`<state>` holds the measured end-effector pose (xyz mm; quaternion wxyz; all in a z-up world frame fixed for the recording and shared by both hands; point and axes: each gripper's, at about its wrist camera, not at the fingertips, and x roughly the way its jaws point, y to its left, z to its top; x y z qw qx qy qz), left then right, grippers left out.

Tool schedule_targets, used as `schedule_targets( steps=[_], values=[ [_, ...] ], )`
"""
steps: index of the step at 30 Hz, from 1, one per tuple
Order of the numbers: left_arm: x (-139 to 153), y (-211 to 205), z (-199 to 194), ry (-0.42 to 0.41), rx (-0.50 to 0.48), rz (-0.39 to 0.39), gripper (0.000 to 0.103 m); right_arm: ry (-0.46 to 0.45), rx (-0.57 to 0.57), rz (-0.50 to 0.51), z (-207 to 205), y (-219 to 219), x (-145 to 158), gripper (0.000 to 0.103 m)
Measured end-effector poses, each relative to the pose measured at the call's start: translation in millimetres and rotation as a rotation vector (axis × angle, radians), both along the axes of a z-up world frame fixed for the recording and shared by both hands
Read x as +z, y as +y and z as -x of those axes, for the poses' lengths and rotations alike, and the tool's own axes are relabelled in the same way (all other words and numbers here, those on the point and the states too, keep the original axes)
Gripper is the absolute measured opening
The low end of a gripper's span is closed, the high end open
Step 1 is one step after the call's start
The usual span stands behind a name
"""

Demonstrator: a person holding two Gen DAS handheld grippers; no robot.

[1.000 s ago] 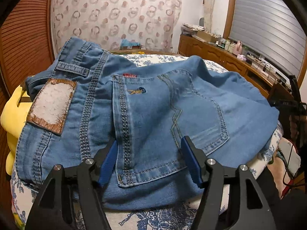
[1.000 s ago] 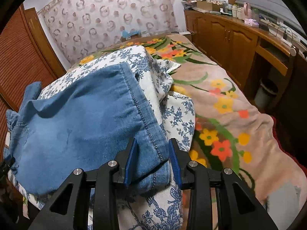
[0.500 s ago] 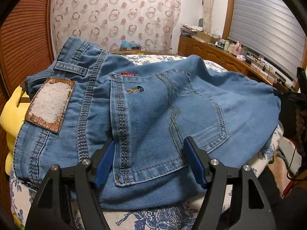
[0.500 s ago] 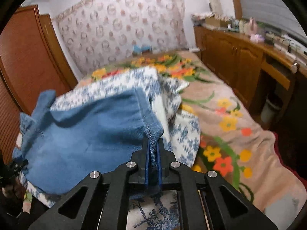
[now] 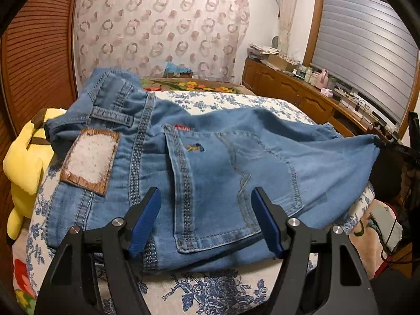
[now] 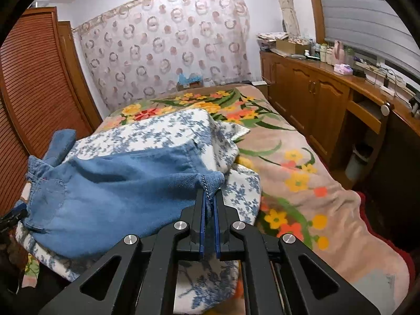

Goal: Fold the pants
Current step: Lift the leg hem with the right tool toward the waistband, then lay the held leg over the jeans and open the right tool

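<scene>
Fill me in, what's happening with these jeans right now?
A person is folding blue jeans on a floral-covered bed, one hand-held gripper in each hand. The right hand-held gripper is shut on the hem end of the jeans, pinching the denim between its blue pads. The left hand-held gripper is open, its fingers spread either side of the back pocket at the waist end, gripping nothing. No fold is made yet.

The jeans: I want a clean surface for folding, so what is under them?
The jeans lie on a blue-and-white floral quilt, which sits on a flowered blanket. What lies directly beneath the denim is covered.
</scene>
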<state>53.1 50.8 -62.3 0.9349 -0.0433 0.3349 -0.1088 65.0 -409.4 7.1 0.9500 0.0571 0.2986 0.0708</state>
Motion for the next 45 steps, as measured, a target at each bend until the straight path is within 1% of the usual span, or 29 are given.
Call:
schedule_targets(
  steps=[3, 7, 12, 16, 21, 27, 28, 29, 33, 36, 38, 40, 43, 45],
  values=[
    [6, -2, 3, -0.006, 0.001, -0.005, 0.072, -0.028, 0.041, -0.008, 4, 6, 14, 0.005],
    [15, -4, 10, -0.022, -0.002, -0.005, 0.072, -0.077, 0.130, -0.005, 11, 34, 37, 0.005],
    [24, -6, 13, -0.039, -0.003, -0.015, 0.072, -0.127, 0.293, 0.003, 18, 86, 66, 0.005],
    [29, 1, 15, -0.054, 0.018, -0.014, 0.072, -0.154, 0.415, 0.009, 23, 130, 84, 0.005],
    [31, 6, 16, -0.056, 0.034, -0.018, 0.072, -0.164, 0.531, 0.019, 21, 176, 98, 0.005],
    [26, 17, 18, -0.045, 0.051, -0.014, 0.072, -0.160, 0.654, 0.033, 13, 225, 106, 0.005],
    [24, 18, 18, -0.043, 0.053, -0.013, 0.072, -0.154, 0.669, 0.041, 12, 235, 104, 0.005],
    [23, 20, 18, -0.040, 0.055, -0.011, 0.072, -0.143, 0.678, 0.047, 1, 239, 101, 0.005],
    [17, 25, 19, -0.022, 0.065, 0.004, 0.072, -0.056, 0.718, 0.063, -18, 265, 83, 0.005],
    [15, 26, 20, -0.019, 0.069, 0.003, 0.072, -0.018, 0.730, 0.096, -32, 283, 77, 0.005],
    [15, 27, 20, -0.018, 0.071, 0.006, 0.072, -0.001, 0.724, 0.116, -43, 289, 77, 0.012],
    [14, 26, 20, -0.018, 0.069, 0.008, 0.072, 0.004, 0.714, 0.131, -46, 295, 78, 0.016],
    [13, 23, 20, -0.015, 0.062, 0.010, 0.072, -0.015, 0.718, 0.145, -38, 290, 88, 0.028],
    [12, 19, 19, -0.009, 0.052, 0.012, 0.072, -0.027, 0.716, 0.145, -32, 282, 87, 0.030]
  ],
)
